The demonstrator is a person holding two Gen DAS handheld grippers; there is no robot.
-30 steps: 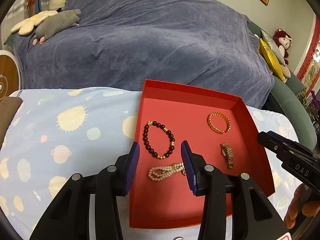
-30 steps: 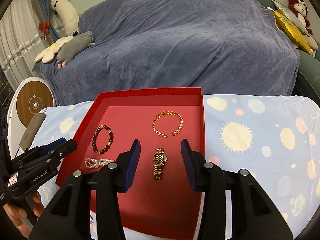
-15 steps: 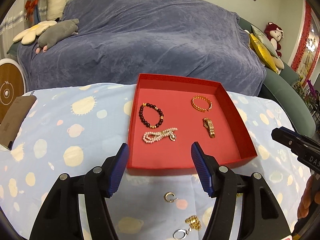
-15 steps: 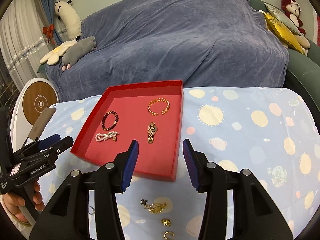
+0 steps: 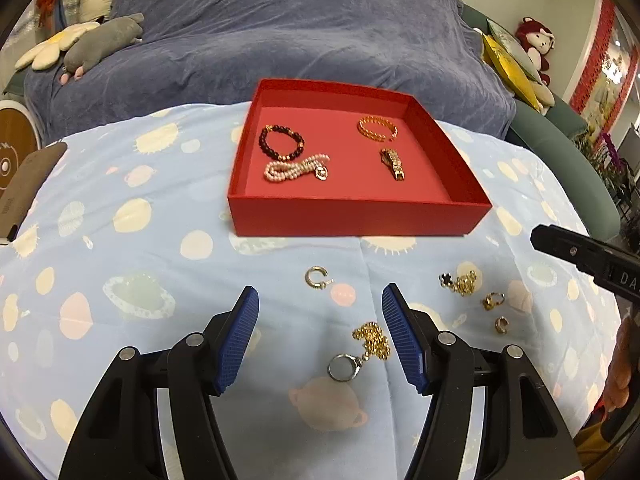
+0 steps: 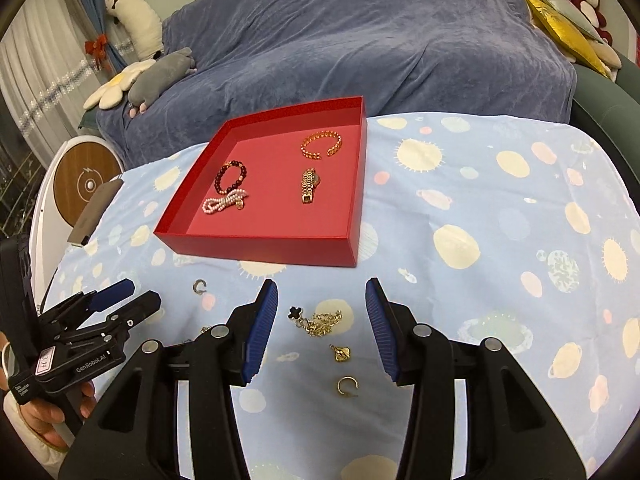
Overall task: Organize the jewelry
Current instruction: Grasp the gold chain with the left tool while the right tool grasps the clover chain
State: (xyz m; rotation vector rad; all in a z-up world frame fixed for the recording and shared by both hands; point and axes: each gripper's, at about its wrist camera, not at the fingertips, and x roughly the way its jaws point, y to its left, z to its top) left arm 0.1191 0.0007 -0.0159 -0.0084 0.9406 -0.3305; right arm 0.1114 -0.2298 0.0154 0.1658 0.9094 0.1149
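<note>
A red tray (image 5: 360, 216) (image 6: 256, 248) holds a dark bead bracelet (image 5: 281, 143), a pearl bracelet (image 5: 296, 169), a gold bangle (image 5: 377, 128) and a gold watch (image 5: 393, 163). Loose pieces lie on the cloth in front of it: a silver hoop earring (image 5: 317, 277), a gold chain with a round pendant (image 5: 366, 346), a gold chain with a black clover (image 6: 316, 320), a small gold charm (image 6: 341, 353) and a gold hoop earring (image 6: 347, 386). My left gripper (image 5: 320, 336) is open and empty above the pendant chain. My right gripper (image 6: 320, 328) is open and empty over the clover chain.
The table has a light blue cloth with sun and planet prints (image 6: 480, 200). A blue-covered sofa (image 5: 280, 32) with plush toys stands behind it. A brown flat object (image 5: 24, 184) lies at the table's left edge.
Both grippers have pulled back from over the tray toward the near side of the table. The loose jewelry in front of the tray has come into view. Both stay open.
</note>
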